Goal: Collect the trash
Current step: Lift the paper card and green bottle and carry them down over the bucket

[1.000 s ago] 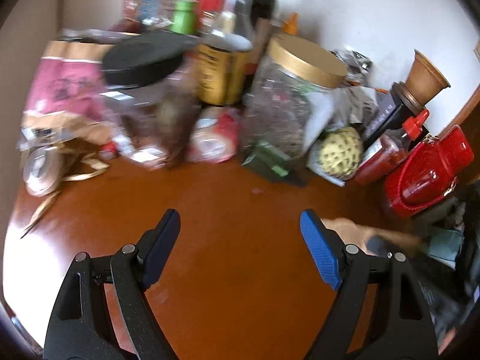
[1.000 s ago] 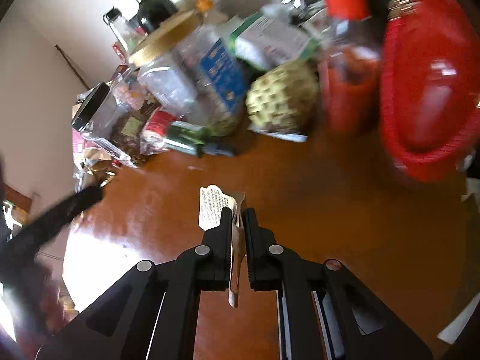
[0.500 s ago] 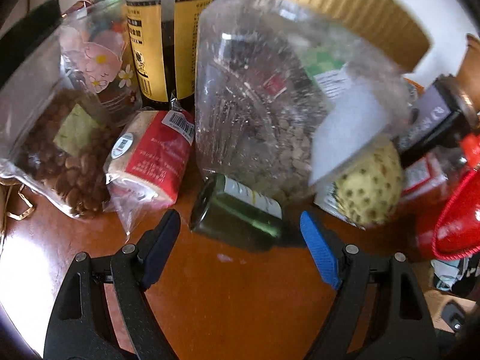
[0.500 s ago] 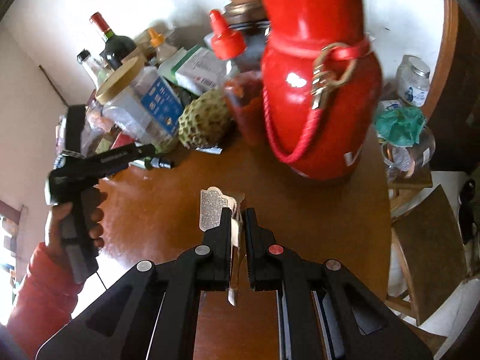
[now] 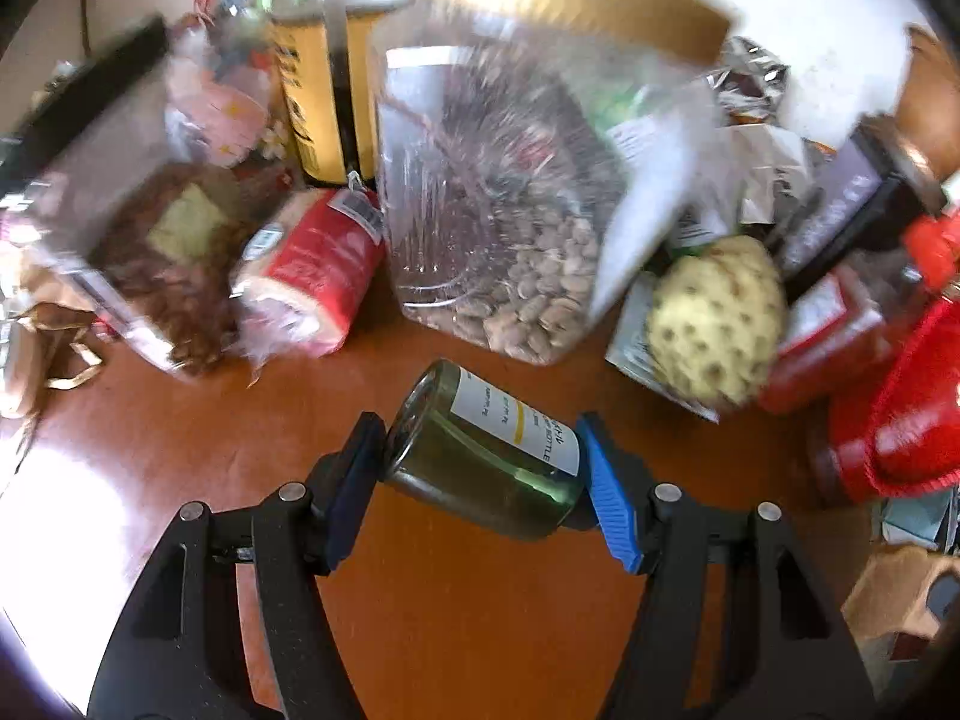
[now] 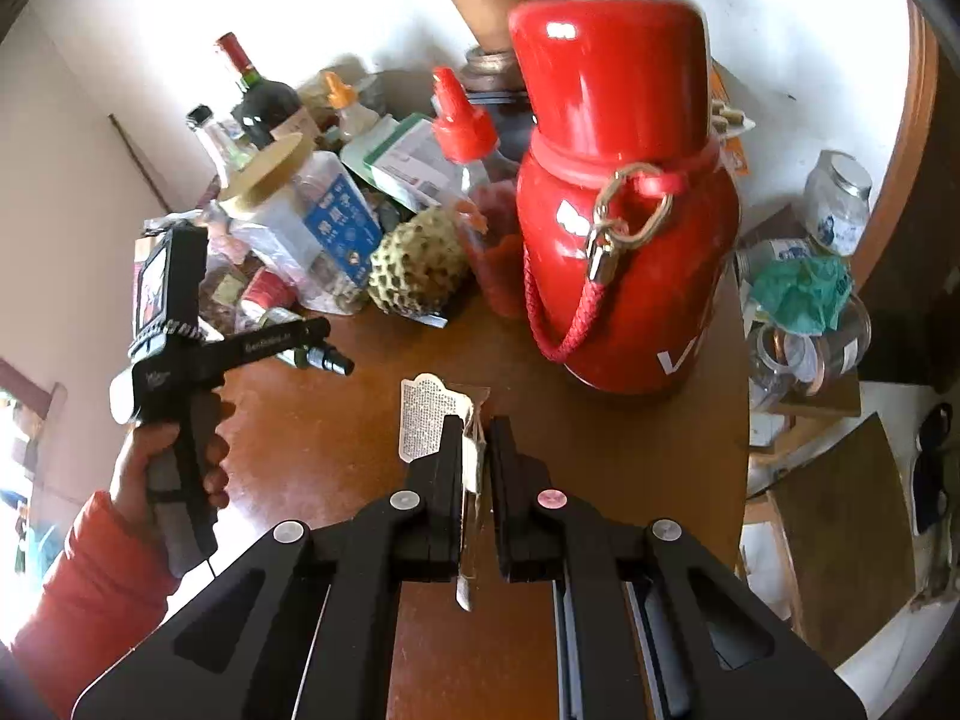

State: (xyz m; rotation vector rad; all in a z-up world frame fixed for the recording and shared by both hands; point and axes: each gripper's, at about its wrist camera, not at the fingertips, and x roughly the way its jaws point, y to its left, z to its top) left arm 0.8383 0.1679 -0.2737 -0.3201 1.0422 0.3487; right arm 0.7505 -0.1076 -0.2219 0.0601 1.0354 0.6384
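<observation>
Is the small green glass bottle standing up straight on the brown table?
No, the small green glass bottle lies on its side on the brown table, between the left gripper's blue pads.

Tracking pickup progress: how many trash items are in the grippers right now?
2. A green bottle sits lengthwise between the pads of the left gripper, whose jaws have just been closing onto it; a paper wrapper is pinched in the shut right gripper.

Both wrist views overlook table (image 5: 456, 630).

Glossy brown wooden table (image 6: 600, 432), white wall (image 6: 810, 30) behind, wooden chair (image 6: 840, 516) beside, bright daylight glare
</observation>
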